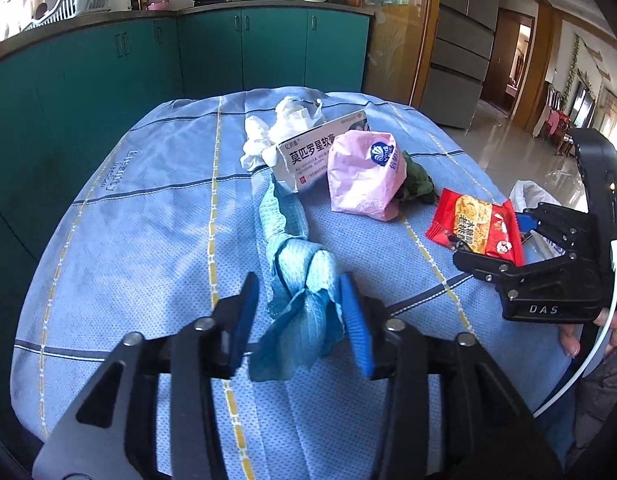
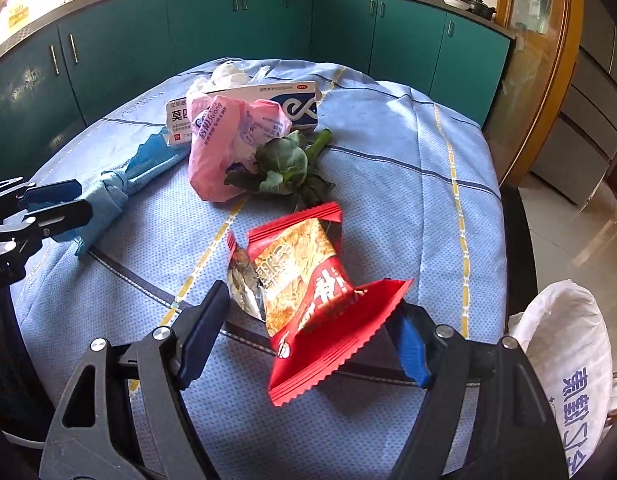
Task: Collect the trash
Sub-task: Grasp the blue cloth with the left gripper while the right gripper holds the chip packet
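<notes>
1. Trash lies in a loose cluster on the table (image 1: 120,216), which is covered with a blue checked cloth: white tissue wads (image 1: 268,132), a medicine box (image 1: 312,152), a pink bag (image 1: 364,176), a wilted vegetable stalk (image 2: 284,164), a red snack wrapper (image 2: 308,292) and a twisted blue rag (image 1: 296,276).
2. Left gripper (image 1: 300,324): jaws partly apart, straddling the near end of the blue rag. The right pad looks to touch the cloth; the left pad stands clear, so no grip.
3. Right gripper (image 2: 304,332): jaws wide, one on each side of the red snack wrapper. The wrapper's serrated end tilts up between them and appears to rest on the right finger; pads not pressing.
4. White plastic bag (image 2: 568,356) sits just off the table edge beside the right gripper, probably the collection bag, kept close to shorten each carry.
5. Judgement: both grippers are lined up over the nearest pieces, so the far cluster stays undisturbed until later.
</notes>
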Demonstrator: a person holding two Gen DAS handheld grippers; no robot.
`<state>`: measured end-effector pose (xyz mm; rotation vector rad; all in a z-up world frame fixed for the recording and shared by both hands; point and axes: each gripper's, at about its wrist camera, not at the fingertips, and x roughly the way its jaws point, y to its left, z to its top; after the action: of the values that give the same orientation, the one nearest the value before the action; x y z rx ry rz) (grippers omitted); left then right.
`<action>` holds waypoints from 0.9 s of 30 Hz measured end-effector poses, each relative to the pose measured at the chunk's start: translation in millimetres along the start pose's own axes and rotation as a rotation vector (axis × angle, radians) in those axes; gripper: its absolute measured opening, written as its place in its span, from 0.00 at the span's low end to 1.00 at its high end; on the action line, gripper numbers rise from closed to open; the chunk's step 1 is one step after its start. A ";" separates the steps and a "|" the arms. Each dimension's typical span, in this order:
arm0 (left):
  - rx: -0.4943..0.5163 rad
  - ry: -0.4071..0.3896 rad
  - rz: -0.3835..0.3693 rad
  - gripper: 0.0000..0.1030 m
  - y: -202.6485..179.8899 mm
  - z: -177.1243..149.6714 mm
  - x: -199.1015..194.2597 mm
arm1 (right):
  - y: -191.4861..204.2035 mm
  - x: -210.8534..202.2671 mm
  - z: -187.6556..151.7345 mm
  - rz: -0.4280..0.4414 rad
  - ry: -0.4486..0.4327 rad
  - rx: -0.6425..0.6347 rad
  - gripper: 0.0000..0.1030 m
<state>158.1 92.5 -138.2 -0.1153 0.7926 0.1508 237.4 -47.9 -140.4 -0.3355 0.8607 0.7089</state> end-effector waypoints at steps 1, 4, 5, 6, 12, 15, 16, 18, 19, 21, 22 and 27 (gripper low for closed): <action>-0.006 -0.001 -0.004 0.52 0.1 0.4 -0.2 | 0.6 0.0 -0.1 0.003 0.000 -0.001 0.73; -0.019 -0.005 -0.012 0.59 0.9 1.3 -1.4 | 1.7 0.3 0.2 0.014 0.002 -0.002 0.73; -0.021 -0.006 -0.011 0.61 0.7 1.2 -1.6 | 2.0 -0.1 -0.4 0.016 0.002 -0.003 0.73; -0.024 -0.007 -0.010 0.62 1.2 1.6 -1.7 | 2.4 -0.4 -0.6 0.017 0.002 -0.003 0.73; -0.033 -0.023 0.003 0.62 2.8 0.8 -3.5 | 6.8 -3.8 -1.5 0.051 -0.001 -0.019 0.58; -0.029 -0.043 0.019 0.62 0.9 0.6 -5.4 | 10.3 -5.5 -1.4 0.052 -0.007 -0.031 0.53; -0.028 -0.045 0.024 0.62 0.1 0.5 -5.0 | 11.2 -5.9 -1.3 0.052 -0.008 -0.033 0.53; -0.028 -0.045 0.026 0.62 -0.9 0.6 -5.3 | 11.9 -8.6 -1.1 0.053 -0.018 -0.035 0.52; -0.030 -0.047 0.026 0.62 -1.3 0.8 -5.7 | 11.3 -9.5 -1.1 0.054 -0.022 -0.032 0.52; -0.032 -0.055 0.027 0.62 -1.7 1.0 -7.4 | 8.4 -12.5 -1.7 0.059 -0.030 -0.021 0.52; -0.032 -0.065 0.029 0.63 -2.1 1.3 -9.1 | 6.5 -14.3 -1.8 0.059 -0.034 -0.014 0.51; -0.031 -0.078 0.029 0.67 -2.3 0.6 -11.9 | 4.3 -16.0 -3.0 0.056 -0.035 -0.011 0.48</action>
<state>150.6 89.2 -129.1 -0.1269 0.7143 0.1941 225.6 -53.2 -129.6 -0.3088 0.8361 0.7695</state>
